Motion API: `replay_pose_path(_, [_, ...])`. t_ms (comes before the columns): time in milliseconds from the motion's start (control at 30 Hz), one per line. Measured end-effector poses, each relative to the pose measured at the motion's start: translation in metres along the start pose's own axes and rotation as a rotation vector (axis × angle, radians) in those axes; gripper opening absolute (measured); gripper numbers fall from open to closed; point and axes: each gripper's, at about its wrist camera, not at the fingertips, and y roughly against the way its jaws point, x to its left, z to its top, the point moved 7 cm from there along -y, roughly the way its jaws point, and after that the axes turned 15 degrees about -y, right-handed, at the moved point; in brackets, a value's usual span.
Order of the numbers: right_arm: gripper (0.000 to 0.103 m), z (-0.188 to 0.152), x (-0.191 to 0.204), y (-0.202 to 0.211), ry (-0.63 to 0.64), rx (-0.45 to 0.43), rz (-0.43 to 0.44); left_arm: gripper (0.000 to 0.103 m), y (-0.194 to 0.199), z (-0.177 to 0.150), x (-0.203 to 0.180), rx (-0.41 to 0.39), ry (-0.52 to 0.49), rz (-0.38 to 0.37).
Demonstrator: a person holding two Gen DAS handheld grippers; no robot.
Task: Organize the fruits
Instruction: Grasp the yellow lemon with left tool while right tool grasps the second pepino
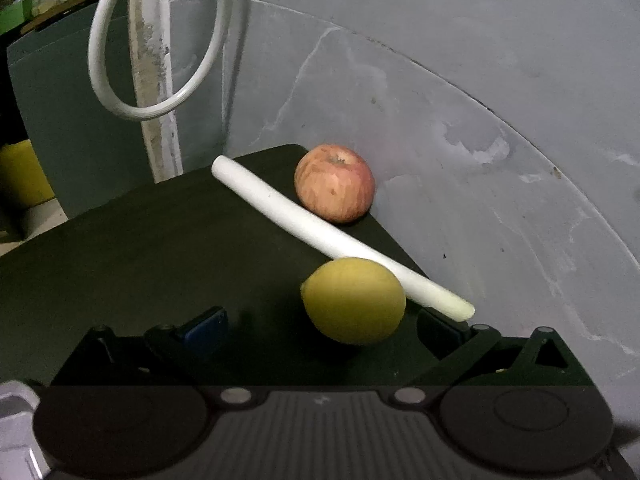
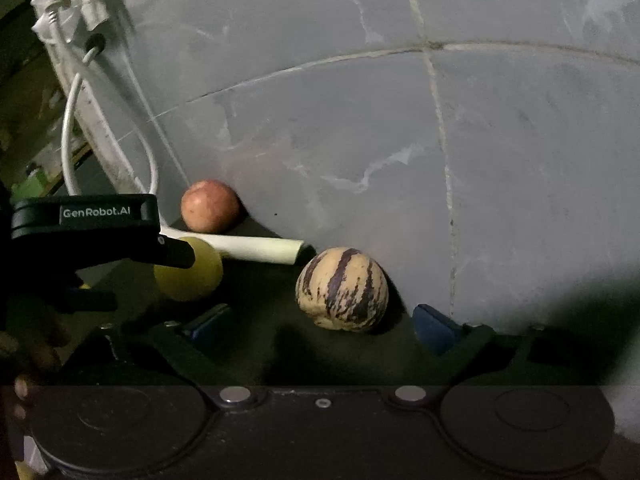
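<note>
A yellow lemon [image 1: 354, 300] lies on the dark tabletop [image 1: 140, 248] between the wide-apart fingers of my open left gripper [image 1: 324, 326], not touched. Behind it lie a white leek stalk [image 1: 320, 232] and a red apple [image 1: 335, 188] near the grey wall. In the right wrist view, a cream fruit with purple stripes [image 2: 342, 289] sits between the fingers of my open right gripper [image 2: 320, 326], apart from both pads. The left gripper [image 2: 176, 254] shows at left there, over the lemon [image 2: 200, 276], with the apple [image 2: 210, 206] and leek [image 2: 256, 249] behind.
A grey tiled wall [image 1: 460, 120] stands right behind the fruits. A white cable loop [image 1: 132, 80] hangs at the table's far left corner. A yellow object [image 1: 22, 176] lies beyond the table's left edge.
</note>
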Motion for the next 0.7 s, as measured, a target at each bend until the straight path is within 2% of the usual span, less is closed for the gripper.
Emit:
replay_pose_path(100, [0.090, 0.000, -0.002, -0.008, -0.023, 0.006, -0.014, 0.102, -0.009, 0.004, -0.001, 0.008, -0.008, -0.009])
replay_pose_path(300, [0.090, 0.000, 0.000, -0.014, -0.036, 0.003, 0.015, 0.099, -0.022, 0.008, -0.006, 0.017, -0.022, -0.030])
replay_pose_path(433, [0.088, 0.001, 0.000, -0.015, -0.068, -0.011, 0.017, 0.092, -0.027, 0.007, -0.009, 0.029, -0.032, -0.064])
replay_pose_path(567, [0.078, 0.004, -0.003, -0.016, -0.092, -0.027, 0.013, 0.077, -0.034, 0.007, -0.010, 0.044, -0.050, -0.072])
replay_pose_path(700, [0.064, 0.006, -0.007, -0.015, -0.105, -0.032, 0.010, 0.074, -0.037, 0.007, -0.007, 0.038, -0.014, -0.096])
